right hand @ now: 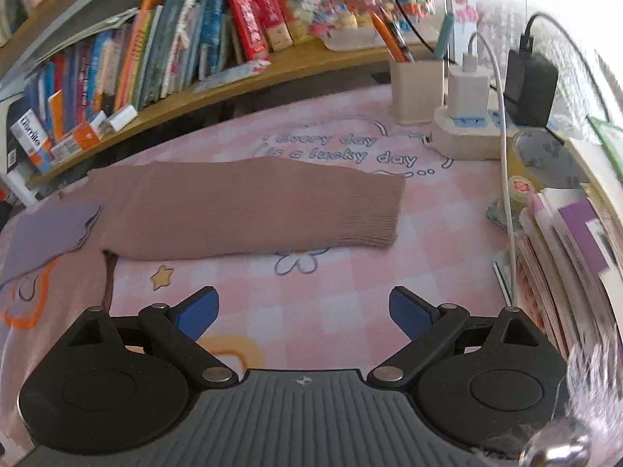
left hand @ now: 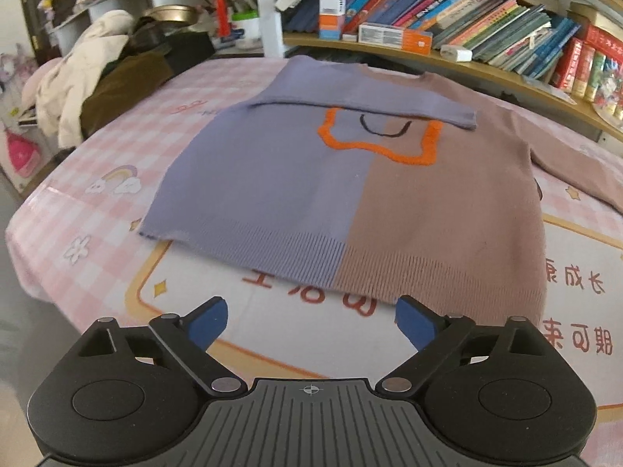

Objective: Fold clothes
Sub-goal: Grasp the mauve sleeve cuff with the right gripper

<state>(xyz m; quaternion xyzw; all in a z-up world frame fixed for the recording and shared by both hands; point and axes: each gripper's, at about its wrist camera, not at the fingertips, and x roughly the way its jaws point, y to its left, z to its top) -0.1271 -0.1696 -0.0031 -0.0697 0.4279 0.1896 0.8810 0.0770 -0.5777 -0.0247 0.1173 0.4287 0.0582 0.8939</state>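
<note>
A two-tone sweater lies flat on the pink checked cloth across the middle of the left wrist frame, purple on its left half and brown on its right, with an orange outline and a black curve on the chest. The purple sleeve is folded across the chest, partly covering the orange outline. The ribbed hem faces the camera, just above the left claw, whose blue pads are spread wide with nothing between them.

In the right wrist frame the brown sleeve stretches flat from centre left toward the right, its ribbed cuff ending right of centre. The right claw sits at the bottom, spread open and empty, below the sleeve and apart from it. A power strip with chargers and a pen holder stand at upper right. Books fill the shelf along the top of both frames
</note>
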